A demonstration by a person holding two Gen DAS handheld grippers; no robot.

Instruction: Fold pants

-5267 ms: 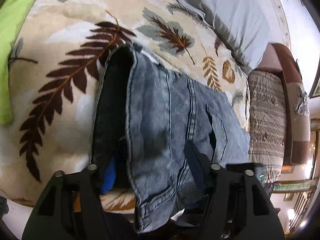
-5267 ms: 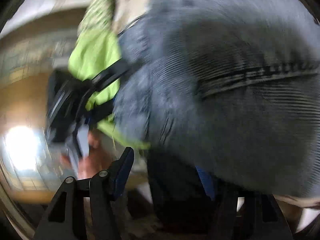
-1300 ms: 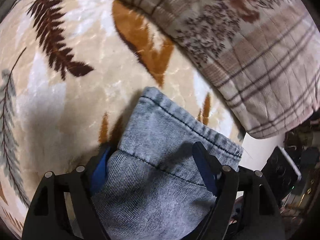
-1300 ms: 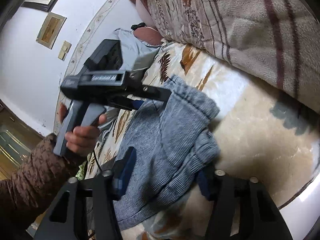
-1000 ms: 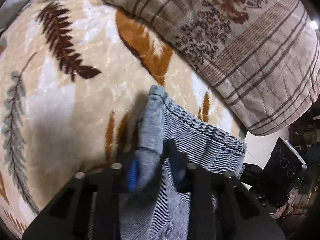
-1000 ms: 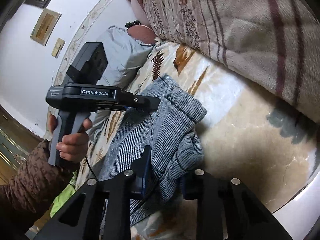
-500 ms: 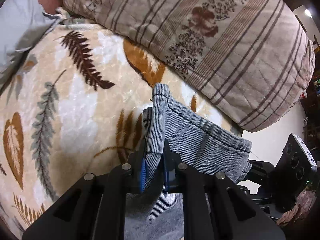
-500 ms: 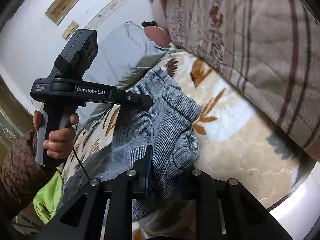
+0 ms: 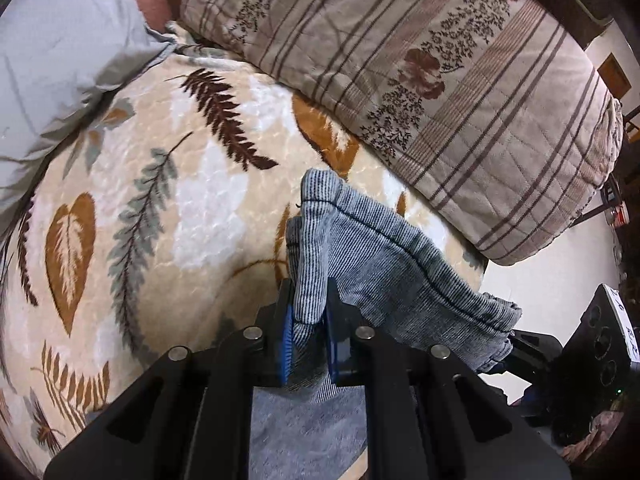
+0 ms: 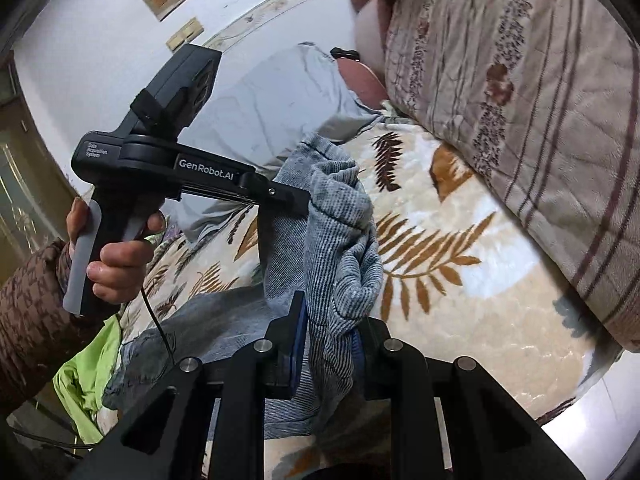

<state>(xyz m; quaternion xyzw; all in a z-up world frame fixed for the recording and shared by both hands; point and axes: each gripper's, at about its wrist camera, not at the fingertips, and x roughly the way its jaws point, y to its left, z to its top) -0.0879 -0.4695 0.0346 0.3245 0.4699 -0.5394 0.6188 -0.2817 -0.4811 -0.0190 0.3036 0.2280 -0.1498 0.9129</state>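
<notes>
The grey-blue denim pants point(image 9: 392, 256) lie on a leaf-print blanket point(image 9: 180, 208), with their hem end lifted. My left gripper point(image 9: 308, 320) is shut on one corner of the hem, the cloth pinched between its blue pads. In the right wrist view, my right gripper point(image 10: 330, 328) is shut on the other bunched corner of the pants point(image 10: 340, 232). The left gripper point(image 10: 296, 204), held by a hand point(image 10: 116, 256), pinches the hem above and to the left. The right gripper point(image 9: 514, 346) shows at the hem's far corner in the left wrist view. The rest of the pants trails toward the lower left.
A rolled striped, flower-print quilt point(image 9: 440, 60) lies along the blanket just beyond the hem. A grey pillow point(image 9: 60, 40) sits at the far left. A lime-green cloth point(image 10: 84, 372) lies near the pants' other end. The bed's edge point(image 10: 600, 392) runs close on the right.
Both grippers have shut on the hem corners and risen, lifting the pant-leg end off the blanket. The right gripper has rolled, and the left gripper now stands higher beside it.
</notes>
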